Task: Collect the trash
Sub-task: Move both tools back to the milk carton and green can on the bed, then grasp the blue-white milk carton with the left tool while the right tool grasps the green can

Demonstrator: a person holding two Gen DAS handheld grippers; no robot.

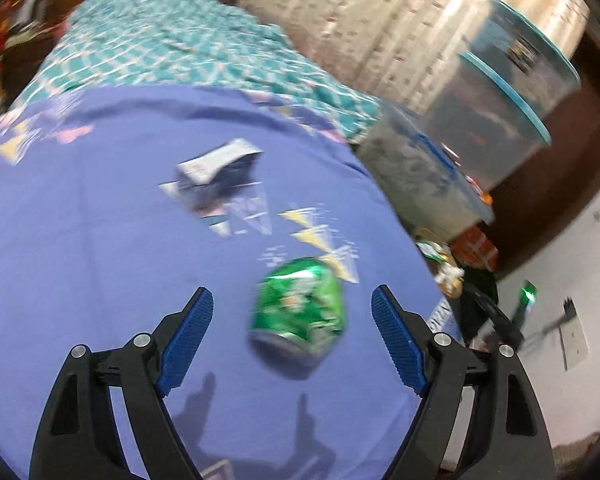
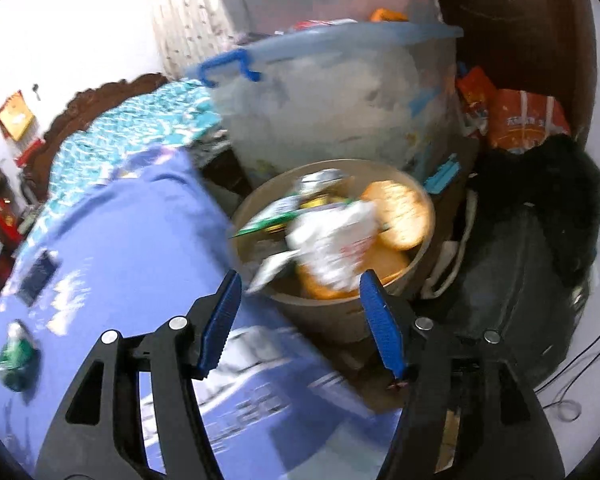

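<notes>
A crushed green can (image 1: pixel 299 309) lies on the blue bedsheet (image 1: pixel 80 240). My left gripper (image 1: pixel 292 294) is open, its blue pads on either side of the can, slightly above it. A small white and dark carton (image 1: pixel 216 168) lies further up the bed. My right gripper (image 2: pixel 300 280) is open and empty, above the near rim of a round beige trash bin (image 2: pixel 404 280) full of wrappers and orange packets. The can (image 2: pixel 16 354) and the carton (image 2: pixel 39 276) also show in the right wrist view at the left.
Clear plastic storage boxes (image 1: pixel 496 120) with blue lids stand beside the bed; one (image 2: pixel 340 100) is right behind the bin. A black bag (image 2: pixel 520 272) and orange packets (image 2: pixel 520 120) sit to the bin's right. A teal patterned blanket (image 1: pixel 172 40) covers the far bed.
</notes>
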